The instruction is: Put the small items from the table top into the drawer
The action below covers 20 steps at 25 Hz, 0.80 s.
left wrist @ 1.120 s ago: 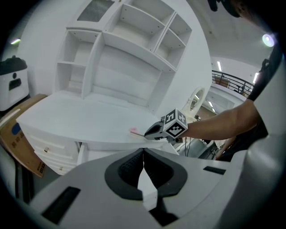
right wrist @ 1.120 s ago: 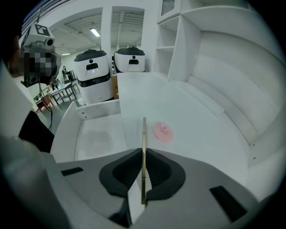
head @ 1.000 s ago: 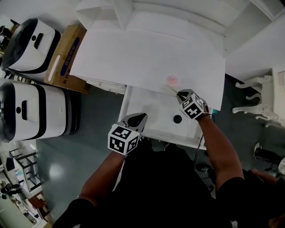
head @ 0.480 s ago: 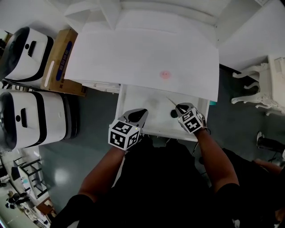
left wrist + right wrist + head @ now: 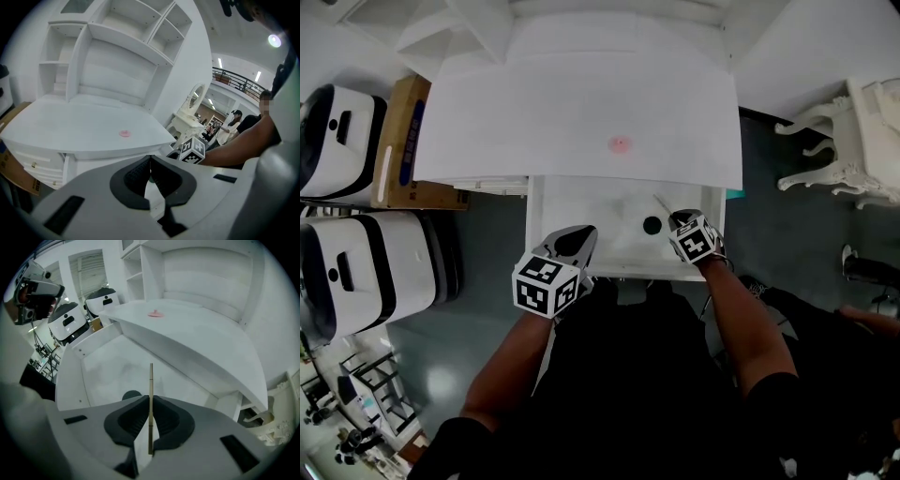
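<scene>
Right gripper view: right gripper (image 5: 150, 401) clamped on thin stick (image 5: 151, 378) over drawer (image 5: 105, 364) | left gripper (image 5: 150, 160) closed, empty.

Glossy grey floor (image 5: 441, 375) lower left; two rounded white-and-black machines (image 5: 366, 272) at left (brown cardboard box (image 5: 398, 141) above them); ornate white carved furniture (image 5: 872, 122) upper right.
</scene>
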Tool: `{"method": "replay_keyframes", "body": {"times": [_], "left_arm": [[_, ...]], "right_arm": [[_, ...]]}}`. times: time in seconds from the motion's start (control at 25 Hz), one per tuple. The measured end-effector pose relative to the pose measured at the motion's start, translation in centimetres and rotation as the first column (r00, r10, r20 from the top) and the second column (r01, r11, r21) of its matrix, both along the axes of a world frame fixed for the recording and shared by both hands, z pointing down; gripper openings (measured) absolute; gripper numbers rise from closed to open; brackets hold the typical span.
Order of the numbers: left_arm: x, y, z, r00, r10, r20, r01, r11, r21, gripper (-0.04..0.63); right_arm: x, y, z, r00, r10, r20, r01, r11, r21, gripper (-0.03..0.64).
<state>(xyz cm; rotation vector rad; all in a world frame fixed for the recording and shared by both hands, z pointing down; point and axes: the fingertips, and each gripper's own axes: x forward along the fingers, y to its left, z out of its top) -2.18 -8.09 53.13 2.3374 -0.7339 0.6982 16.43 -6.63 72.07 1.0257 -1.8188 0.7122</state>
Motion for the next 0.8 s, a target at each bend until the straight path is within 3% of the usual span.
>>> {"method": "replay_keyframes", "body": {"times": [0.28, 0.8], "left_arm": [[0.0, 1.0, 0.1, 0.999, 0.016, 0.032, -0.016, 1.000, -0.014, 0.011], [0.2, 1.7, 0.2, 0.998, 0.017, 0.053, -0.016, 1.000, -0.020, 0.010]], "right_arm": [[1.7, 0.9, 3.4, 0.994, 0.112, -0.008, -0.112, 0.992, -0.054, 0.046], [2.4, 2.5, 6.6, 0.991, 0.133, -0.025, -0.135, 0.984, -0.114, 0.046]]}}
